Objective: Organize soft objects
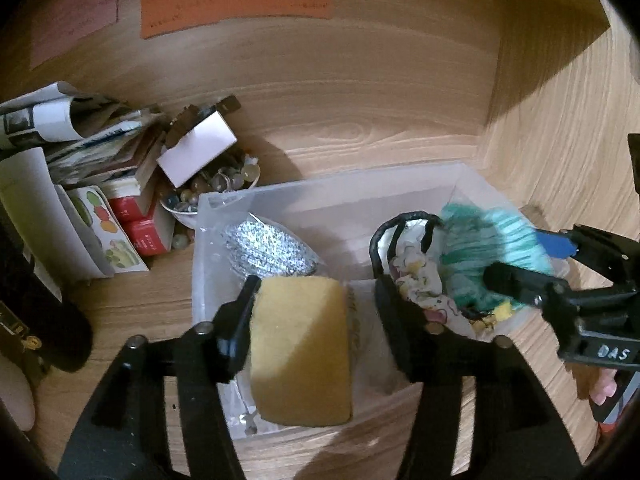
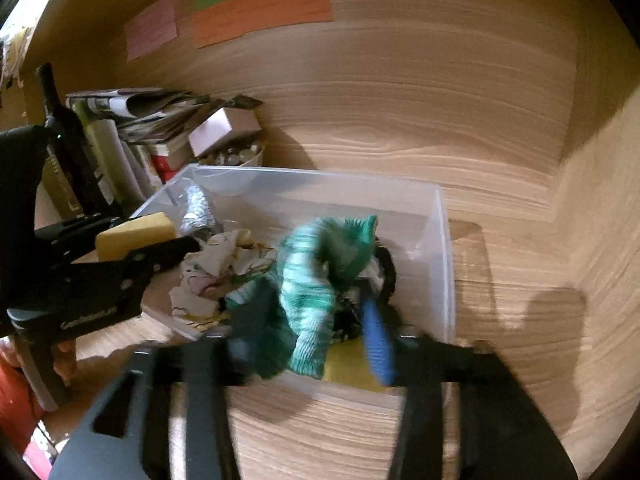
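A clear plastic bin (image 1: 332, 192) (image 2: 444, 240) stands on the wooden surface. My left gripper (image 1: 316, 300) is over its near left part with its jaws wide; a yellow sponge (image 1: 302, 348) (image 2: 134, 234) lies against the left finger, apart from the right one. In the bin lie a silver scrubber (image 1: 268, 248) (image 2: 196, 208), a floral cloth (image 1: 420, 280) (image 2: 216, 264) and a black-handled item (image 1: 400, 224). My right gripper (image 2: 308, 336) (image 1: 520, 260) is over the bin's right part with a green knitted cloth (image 2: 316, 280) (image 1: 480, 248) draped between its fingers; the jaws look parted.
To the left of the bin are a bowl of small round things (image 1: 212, 192), a white box (image 1: 196, 152), red boxes (image 1: 144, 224), books and papers (image 1: 80, 136), and a dark bottle (image 2: 68, 140). Coloured paper labels (image 1: 236, 0) hang on the wooden back wall. A wooden side wall (image 2: 600, 220) rises at the right.
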Tool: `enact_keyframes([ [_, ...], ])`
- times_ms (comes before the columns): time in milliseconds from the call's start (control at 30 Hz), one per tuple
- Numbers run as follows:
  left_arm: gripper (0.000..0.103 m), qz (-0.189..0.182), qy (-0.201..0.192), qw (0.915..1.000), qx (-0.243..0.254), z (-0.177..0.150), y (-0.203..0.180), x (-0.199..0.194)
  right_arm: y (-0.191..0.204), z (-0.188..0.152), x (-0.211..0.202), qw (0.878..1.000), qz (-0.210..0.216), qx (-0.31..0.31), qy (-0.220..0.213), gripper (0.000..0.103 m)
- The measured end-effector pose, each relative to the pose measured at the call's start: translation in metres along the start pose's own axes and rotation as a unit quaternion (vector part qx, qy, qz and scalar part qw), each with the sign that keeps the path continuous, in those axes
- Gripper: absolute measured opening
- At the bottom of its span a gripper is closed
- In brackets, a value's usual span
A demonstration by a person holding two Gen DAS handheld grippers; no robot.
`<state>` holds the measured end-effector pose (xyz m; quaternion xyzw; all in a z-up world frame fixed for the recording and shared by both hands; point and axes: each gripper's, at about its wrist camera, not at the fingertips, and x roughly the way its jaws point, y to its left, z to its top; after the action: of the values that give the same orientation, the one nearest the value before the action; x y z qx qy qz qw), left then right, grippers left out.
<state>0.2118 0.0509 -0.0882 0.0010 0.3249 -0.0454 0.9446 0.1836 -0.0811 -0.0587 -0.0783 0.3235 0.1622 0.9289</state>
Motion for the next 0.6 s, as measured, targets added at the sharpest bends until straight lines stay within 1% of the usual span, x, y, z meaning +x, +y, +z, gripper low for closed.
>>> enact_keyframes([
  [67,0.066,0.002,-0.007,1.0,0.002,0.001,0.0,-0.004,-0.001,-0.001,-0.004,1.0,-0.005,0.001,-0.008,0.064],
  [133,0.072,0.001,-0.018,0.9998,0.003,0.002,-0.001,-0.013,0.001,-0.001,-0.006,1.0,-0.011,-0.006,-0.011,0.064],
  [167,0.073,0.0,-0.023,0.9997,0.004,0.003,-0.002,-0.017,0.002,-0.001,-0.008,1.0,-0.015,-0.008,-0.013,0.065],
  [233,0.076,0.001,-0.033,0.9994,0.007,0.004,-0.004,-0.026,0.003,-0.001,-0.013,0.999,-0.023,-0.012,-0.021,0.07],
  [300,0.078,0.002,-0.045,0.9989,0.009,0.005,-0.005,-0.037,0.004,-0.001,-0.022,0.999,-0.029,-0.014,-0.035,0.078],
  [467,0.08,0.0,-0.079,0.9968,0.011,0.006,-0.009,-0.069,0.008,0.002,-0.051,0.997,-0.026,-0.016,-0.074,0.079],
  [533,0.081,0.002,-0.098,0.9952,0.01,0.006,-0.011,-0.085,0.012,0.003,-0.066,0.995,-0.025,-0.019,-0.093,0.08],
  [600,0.082,0.009,-0.12,0.9927,0.006,0.005,-0.013,-0.102,0.016,0.004,-0.083,0.993,-0.024,-0.022,-0.114,0.083],
])
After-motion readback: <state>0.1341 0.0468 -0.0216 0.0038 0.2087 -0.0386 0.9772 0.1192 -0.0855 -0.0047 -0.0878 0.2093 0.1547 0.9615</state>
